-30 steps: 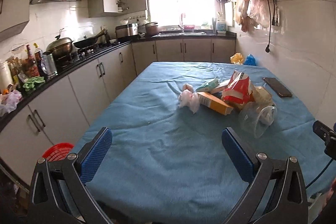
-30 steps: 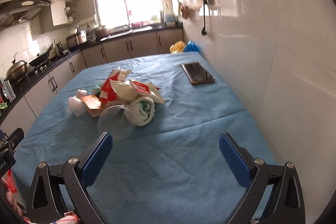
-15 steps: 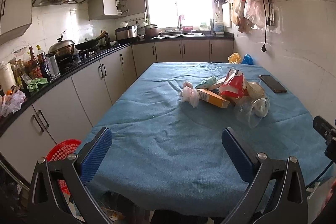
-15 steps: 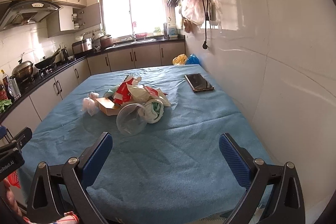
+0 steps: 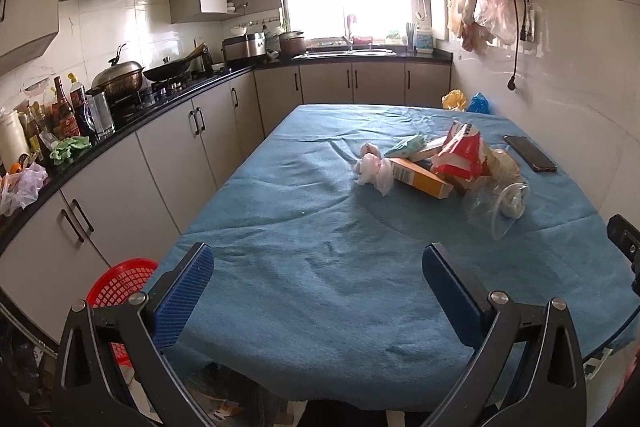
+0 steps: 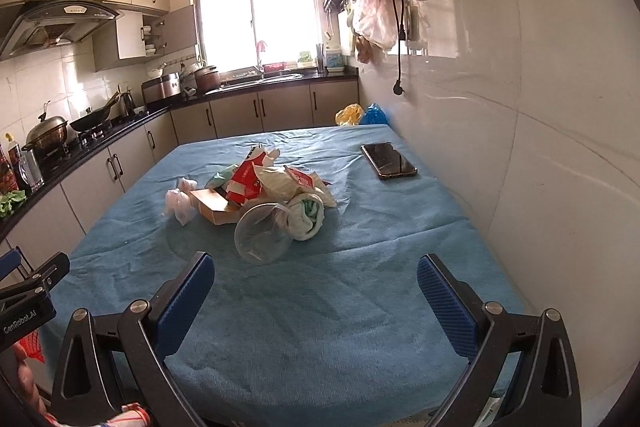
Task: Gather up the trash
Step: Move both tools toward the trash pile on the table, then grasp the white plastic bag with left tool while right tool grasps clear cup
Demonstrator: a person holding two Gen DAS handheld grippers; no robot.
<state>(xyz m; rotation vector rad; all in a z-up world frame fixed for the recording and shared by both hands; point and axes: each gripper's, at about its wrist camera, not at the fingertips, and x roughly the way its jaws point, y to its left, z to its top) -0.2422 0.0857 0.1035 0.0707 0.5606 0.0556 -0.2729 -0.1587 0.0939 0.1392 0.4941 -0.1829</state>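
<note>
Both grippers hang over the near edge of a table covered in a blue cloth (image 5: 304, 267), each with its blue-padded fingers spread wide and nothing between them. The left gripper (image 5: 318, 291) sits toward the left side of the table, the right gripper (image 6: 314, 293) nearer the white tiled wall.

The trash lies in one loose heap around the middle of the cloth, well apart from both grippers — a clear plastic cup (image 6: 262, 233) on its side at the front, a crumpled white-and-green wrapper (image 6: 306, 217) touching it, an orange carton (image 5: 420, 179), a red-and-white snack bag (image 5: 460, 151) on top, and a knotted white plastic bag (image 5: 372, 169) at the left edge.

A black phone (image 6: 389, 160) lies apart from the heap, near the wall. A red plastic basket (image 5: 120, 285) stands on the floor beside the table's left corner, against the cabinets.
</note>
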